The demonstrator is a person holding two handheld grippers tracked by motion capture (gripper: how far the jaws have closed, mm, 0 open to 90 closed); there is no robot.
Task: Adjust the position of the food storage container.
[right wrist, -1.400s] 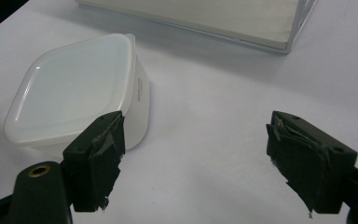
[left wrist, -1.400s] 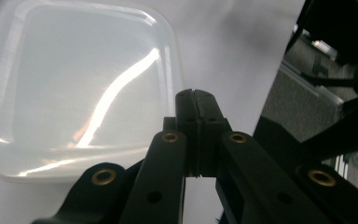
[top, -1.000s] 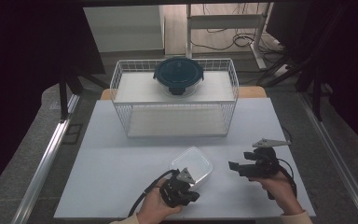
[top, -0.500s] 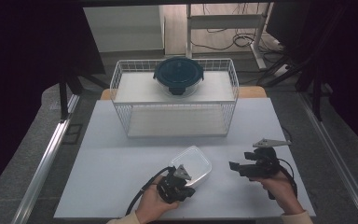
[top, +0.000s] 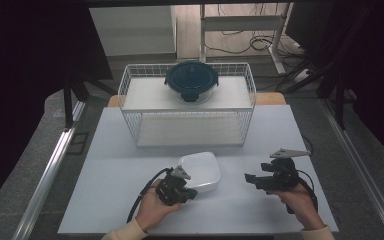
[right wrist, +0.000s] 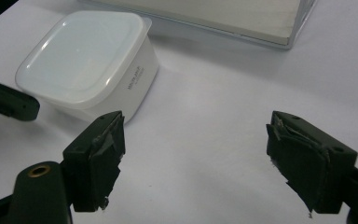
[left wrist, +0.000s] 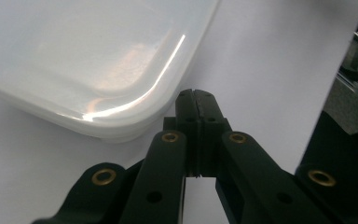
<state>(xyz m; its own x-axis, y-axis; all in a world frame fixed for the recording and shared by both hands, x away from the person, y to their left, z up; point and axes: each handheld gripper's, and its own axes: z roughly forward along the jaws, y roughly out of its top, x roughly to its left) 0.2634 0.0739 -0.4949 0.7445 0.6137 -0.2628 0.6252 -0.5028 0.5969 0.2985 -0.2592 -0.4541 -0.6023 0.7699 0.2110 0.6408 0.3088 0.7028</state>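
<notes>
Left gripper view: the left gripper has its jaws pressed together, empty — the white container lies just beyond the fingertips, upside down. Right gripper gapes wide, empty — container ahead-left.

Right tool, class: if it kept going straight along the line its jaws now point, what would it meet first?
Probably the white lidded container. The right tool, jaws open, points across the white table towards it; bare tabletop lies between. In the right gripper view the container sits off-centre, so it might graze or narrowly pass it.

Wire basket with dark-lidded bowl
</notes>
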